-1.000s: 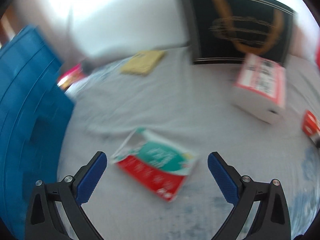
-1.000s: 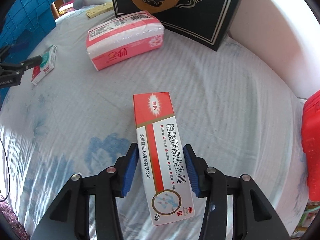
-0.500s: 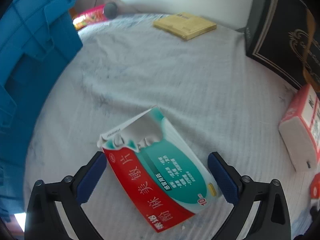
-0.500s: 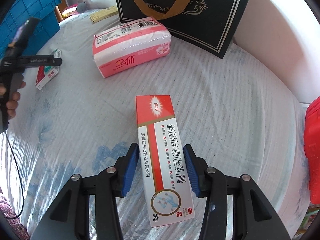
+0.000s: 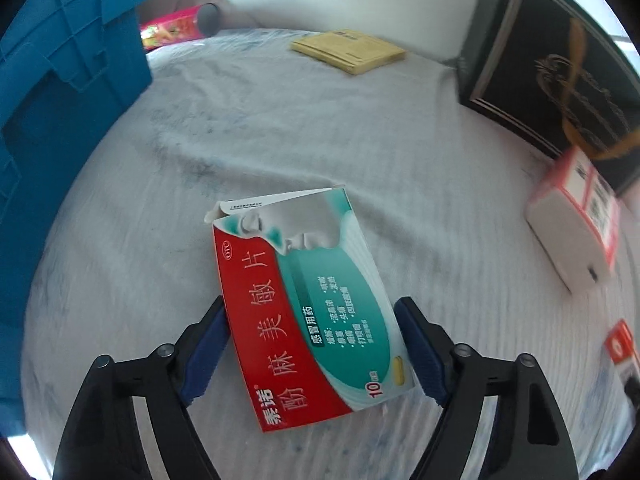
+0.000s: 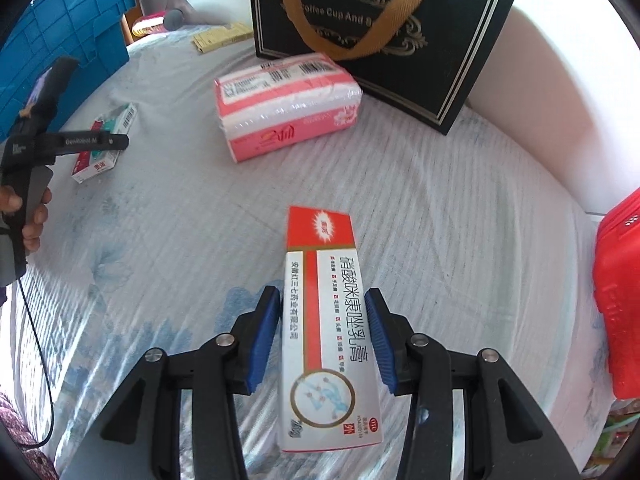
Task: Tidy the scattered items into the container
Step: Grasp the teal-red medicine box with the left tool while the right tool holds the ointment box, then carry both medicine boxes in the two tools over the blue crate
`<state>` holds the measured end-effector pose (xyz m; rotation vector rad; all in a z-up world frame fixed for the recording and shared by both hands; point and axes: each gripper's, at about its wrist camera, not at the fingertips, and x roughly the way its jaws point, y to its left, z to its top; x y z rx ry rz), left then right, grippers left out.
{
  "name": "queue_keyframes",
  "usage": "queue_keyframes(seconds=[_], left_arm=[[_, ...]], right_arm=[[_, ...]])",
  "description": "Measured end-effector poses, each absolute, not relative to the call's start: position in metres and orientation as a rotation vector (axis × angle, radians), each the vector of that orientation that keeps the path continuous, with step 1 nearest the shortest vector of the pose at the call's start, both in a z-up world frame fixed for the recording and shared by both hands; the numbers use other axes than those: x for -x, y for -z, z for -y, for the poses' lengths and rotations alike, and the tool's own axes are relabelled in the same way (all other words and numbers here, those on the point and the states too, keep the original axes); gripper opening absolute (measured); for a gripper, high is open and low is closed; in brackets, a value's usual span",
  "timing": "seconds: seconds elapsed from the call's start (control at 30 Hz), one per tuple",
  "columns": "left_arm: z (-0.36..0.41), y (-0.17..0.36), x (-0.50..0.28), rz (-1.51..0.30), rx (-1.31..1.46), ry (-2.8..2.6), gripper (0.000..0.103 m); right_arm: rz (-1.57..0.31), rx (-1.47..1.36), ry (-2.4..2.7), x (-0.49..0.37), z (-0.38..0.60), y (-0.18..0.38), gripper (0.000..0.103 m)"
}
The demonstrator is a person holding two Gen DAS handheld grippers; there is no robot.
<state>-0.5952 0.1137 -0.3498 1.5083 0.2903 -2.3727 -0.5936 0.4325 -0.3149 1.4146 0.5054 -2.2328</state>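
A: What is changed from half a second ago?

B: In the left wrist view the red-and-teal medicine box (image 5: pixel 308 312) is now seen between the pads of the left gripper (image 5: pixel 314 350); before, it lay just ahead of the tips with both pads clear of it. The gap between the pads is narrowed. In the right wrist view little is altered; the white-and-red ointment carton (image 6: pixel 328 332) is kept in the same place between the fingers.

A: How is the left gripper set?

B: Its pad at 9 o'clock is laid against the box's red edge, and the pad at 3 o'clock is brought just beside the teal edge; contact there cannot be confirmed. The box is rested on the pale cloth (image 5: pixel 360 128), its torn flap pointed to 12 o'clock.

A: And the right gripper (image 6: pixel 324 336)?

B: The carton is flanked closely by both blue pads, a thin slit of cloth being visible on each side, so a firm pinch cannot be told.

A: Where is the container?

B: The blue crate (image 5: pixel 60 92) is found at 10 o'clock in the left view, well apart from the box. A pink tissue pack (image 6: pixel 284 104) is seen at 12 o'clock in the right view, before a black gift bag (image 6: pixel 436 52).
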Motion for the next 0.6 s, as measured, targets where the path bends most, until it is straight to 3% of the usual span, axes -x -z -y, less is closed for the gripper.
queue_keyframes(seconds=[0.17,0.6], left_arm=[[-0.117,0.346,0.574,-0.241,-1.517,2.429,0.079],[-0.145,0.286,0.526,0.097,-1.378,2.635,0.079]], right_arm=[[-0.482,-1.378,2.295,0.577,-0.43,0.307,0.043],[-0.266,-1.334,2.38,0.521,-0.425,0.284,0.043]])
